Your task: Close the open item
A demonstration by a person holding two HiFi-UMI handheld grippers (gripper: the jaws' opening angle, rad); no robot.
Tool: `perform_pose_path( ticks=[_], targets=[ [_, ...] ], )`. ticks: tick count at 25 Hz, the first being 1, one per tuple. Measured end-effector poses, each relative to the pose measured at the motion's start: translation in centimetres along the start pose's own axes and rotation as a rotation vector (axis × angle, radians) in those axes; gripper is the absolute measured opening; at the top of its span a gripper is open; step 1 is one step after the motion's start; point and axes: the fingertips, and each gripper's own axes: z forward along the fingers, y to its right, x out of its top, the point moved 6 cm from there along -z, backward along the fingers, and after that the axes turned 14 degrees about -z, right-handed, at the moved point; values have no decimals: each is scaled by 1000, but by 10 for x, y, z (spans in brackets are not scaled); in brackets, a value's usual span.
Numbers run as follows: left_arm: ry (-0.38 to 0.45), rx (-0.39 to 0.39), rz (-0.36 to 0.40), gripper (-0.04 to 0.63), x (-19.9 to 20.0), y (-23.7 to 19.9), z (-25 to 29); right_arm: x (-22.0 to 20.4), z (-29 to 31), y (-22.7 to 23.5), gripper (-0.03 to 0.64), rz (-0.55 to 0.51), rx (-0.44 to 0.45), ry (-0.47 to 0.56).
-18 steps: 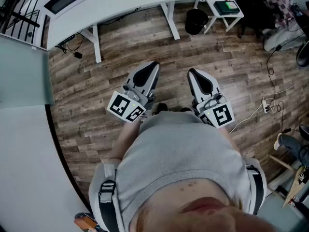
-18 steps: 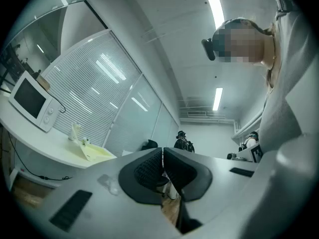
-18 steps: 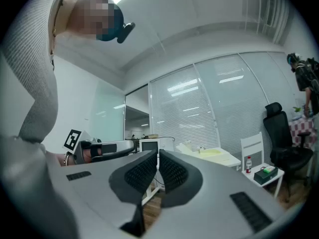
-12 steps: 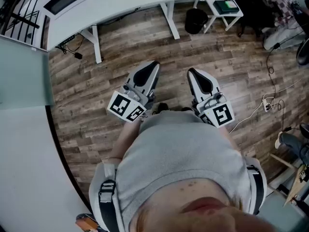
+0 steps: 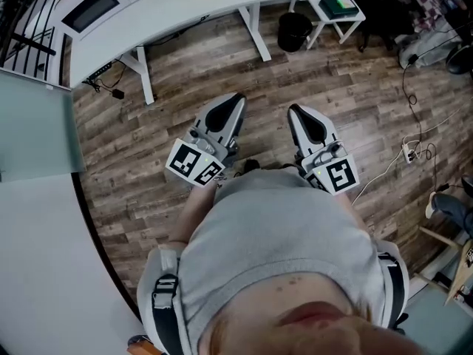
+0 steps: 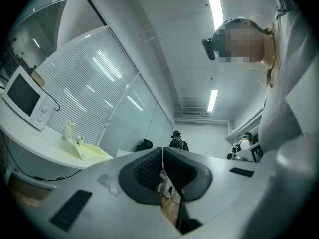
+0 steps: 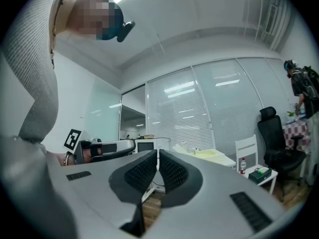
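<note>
No item is plainly open. The likeliest candidate, the microwave (image 5: 92, 6), sits at the left end of the white desk (image 5: 162, 9), and I cannot tell whether its door is ajar. It is well apart from both grippers. The left gripper (image 5: 233, 100) and right gripper (image 5: 295, 112) are held side by side near the person's waist over the wood floor. Each has its jaws pressed together on nothing, which I judge to be a carrying posture before any reach. A black waste bin (image 5: 294, 29) and a small side table (image 5: 322, 0) stand by the desk's right end. Cables (image 5: 384, 172) trail over the floor further right.
</note>
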Motion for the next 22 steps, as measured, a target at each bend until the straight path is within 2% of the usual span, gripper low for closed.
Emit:
perform_pose_path(
  ticks=[4,10,15,22],
  targets=[
    [-17,-26,-19,17,-2,-2,0,1,-6,-4,74,30,-58,24],
    [-63,-61,-78,17,-20,-6,6,-11,-16,-6,72,74,-106,-23],
    [-68,-74,-96,17,-22,-13,19,-14,-9,2,72,86,-104,-25],
    [-55,-44,-62,17,-11,-33,34,-19,22,22,72,80,-69,-7]
  ],
)
